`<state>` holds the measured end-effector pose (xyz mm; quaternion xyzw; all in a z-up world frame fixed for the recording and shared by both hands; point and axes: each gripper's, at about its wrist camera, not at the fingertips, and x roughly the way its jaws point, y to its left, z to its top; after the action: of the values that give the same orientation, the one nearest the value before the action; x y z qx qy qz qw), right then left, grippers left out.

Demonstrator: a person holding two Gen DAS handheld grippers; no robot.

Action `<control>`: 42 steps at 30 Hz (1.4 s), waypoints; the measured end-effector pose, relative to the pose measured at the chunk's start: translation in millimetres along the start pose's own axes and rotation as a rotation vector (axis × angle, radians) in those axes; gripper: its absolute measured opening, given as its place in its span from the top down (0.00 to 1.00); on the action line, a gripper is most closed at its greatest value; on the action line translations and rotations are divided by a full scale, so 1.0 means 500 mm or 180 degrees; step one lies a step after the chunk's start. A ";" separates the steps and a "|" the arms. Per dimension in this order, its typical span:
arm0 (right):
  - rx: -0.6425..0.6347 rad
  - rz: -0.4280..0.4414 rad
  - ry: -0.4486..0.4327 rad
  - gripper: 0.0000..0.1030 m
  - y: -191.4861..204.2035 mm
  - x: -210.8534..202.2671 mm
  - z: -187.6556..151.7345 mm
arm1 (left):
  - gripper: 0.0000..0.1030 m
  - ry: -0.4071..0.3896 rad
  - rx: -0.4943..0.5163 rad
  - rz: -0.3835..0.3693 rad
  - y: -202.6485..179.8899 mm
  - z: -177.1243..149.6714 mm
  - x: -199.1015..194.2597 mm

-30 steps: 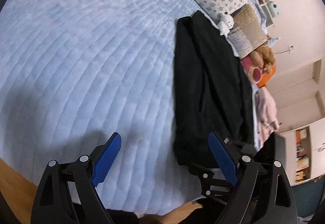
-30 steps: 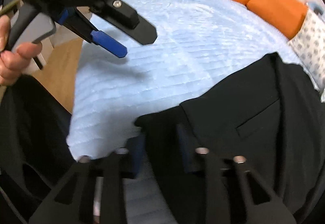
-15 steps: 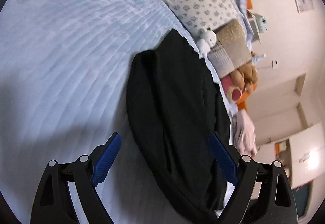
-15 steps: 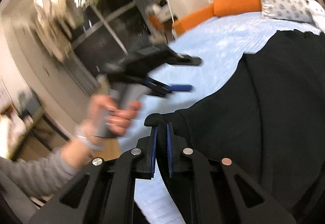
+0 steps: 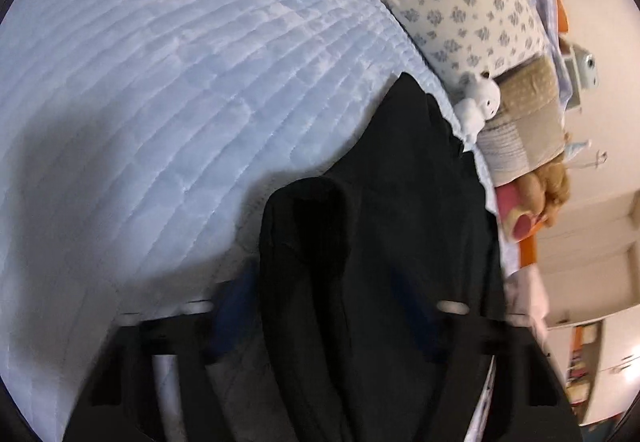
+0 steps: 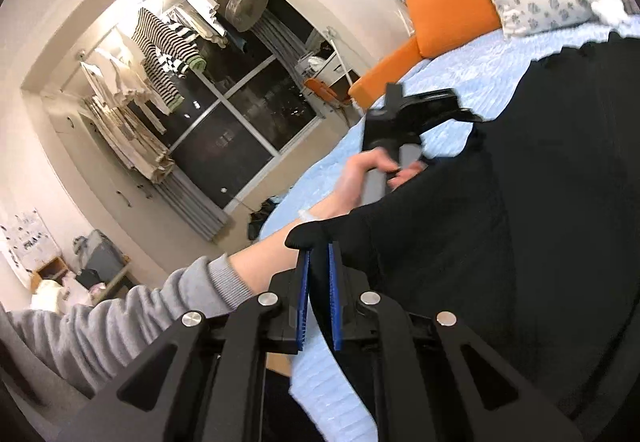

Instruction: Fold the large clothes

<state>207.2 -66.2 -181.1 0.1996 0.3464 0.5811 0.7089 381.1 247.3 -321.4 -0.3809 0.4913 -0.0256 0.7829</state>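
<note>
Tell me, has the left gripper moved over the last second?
Yes. The left gripper went from the bare blue bedspread toward the black garment and the patterned pillow; its open jaws now straddle the garment's edge.

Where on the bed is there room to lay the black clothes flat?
The blue quilt is bare from the black garment out to its far edge. The pillow side is crowded: patterned pillow, white plush toy and brown teddy line the garment's other edge.
</note>
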 end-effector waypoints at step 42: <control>-0.0666 -0.1755 0.0342 0.93 0.036 0.181 -0.173 | 0.89 0.0093 0.0927 0.0327 -0.241 -0.039 0.008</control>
<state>139.9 14.9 -251.0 -0.0072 0.3628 0.4089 0.8373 408.1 148.9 -254.0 -0.2373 0.5126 -0.0620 0.8229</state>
